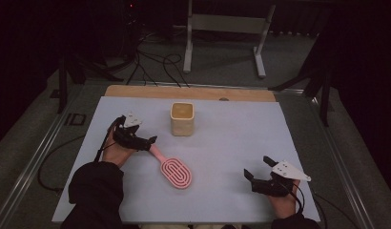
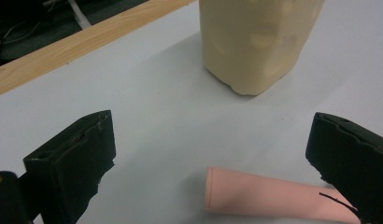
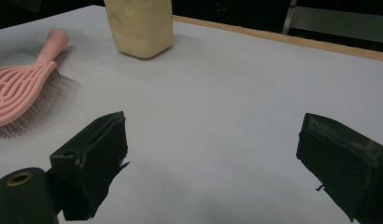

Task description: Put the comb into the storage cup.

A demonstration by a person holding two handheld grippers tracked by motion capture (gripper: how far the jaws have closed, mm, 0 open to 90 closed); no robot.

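Observation:
A pink hairbrush lies flat on the white mat, handle pointing up-left toward my left gripper. In the left gripper view that gripper is open, its jaws wide on either side of the handle's end, not touching it. The handle rests on the mat. A beige square cup stands upright behind the brush, close ahead in the left gripper view. My right gripper hovers open and empty at the front right. Off to its left are the brush head and the cup.
The white mat covers the table, with a wooden strip along its far edge. Behind the table stand a metal frame's legs, with cables on the floor. Metal rails run along both table sides.

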